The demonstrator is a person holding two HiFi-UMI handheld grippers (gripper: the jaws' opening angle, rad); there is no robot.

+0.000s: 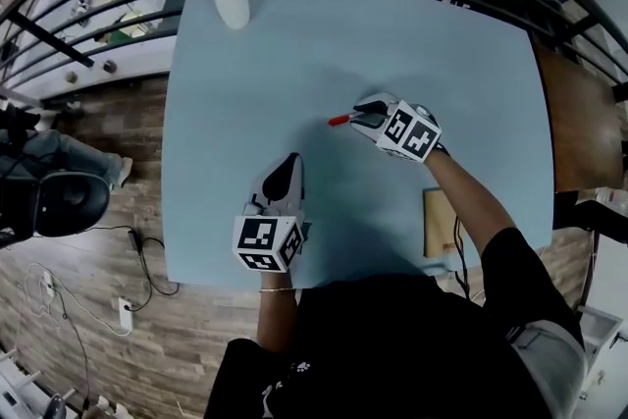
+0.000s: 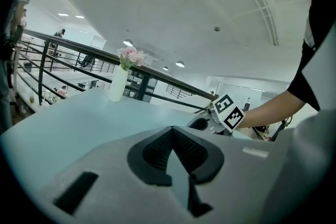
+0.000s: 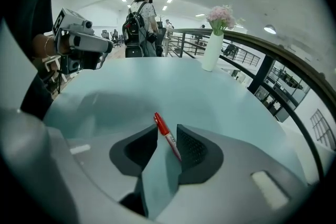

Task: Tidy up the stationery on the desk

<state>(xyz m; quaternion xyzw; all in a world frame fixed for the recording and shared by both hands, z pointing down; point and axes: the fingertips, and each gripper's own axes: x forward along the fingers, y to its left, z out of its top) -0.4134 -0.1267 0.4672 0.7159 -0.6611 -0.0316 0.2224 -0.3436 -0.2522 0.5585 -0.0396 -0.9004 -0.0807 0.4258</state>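
Your left gripper (image 1: 290, 166) hovers by the near edge of the table (image 1: 294, 54), its jaws pressed together on nothing; park it there, clear of the work. The red pen (image 1: 341, 120) is at mid-table with its tip pointing left. Its barrel sits between the spread jaws of your right gripper (image 1: 365, 116), close against one pad. Centre the jaws on the barrel, stay low, and close gently so the pen can't roll or tip out.
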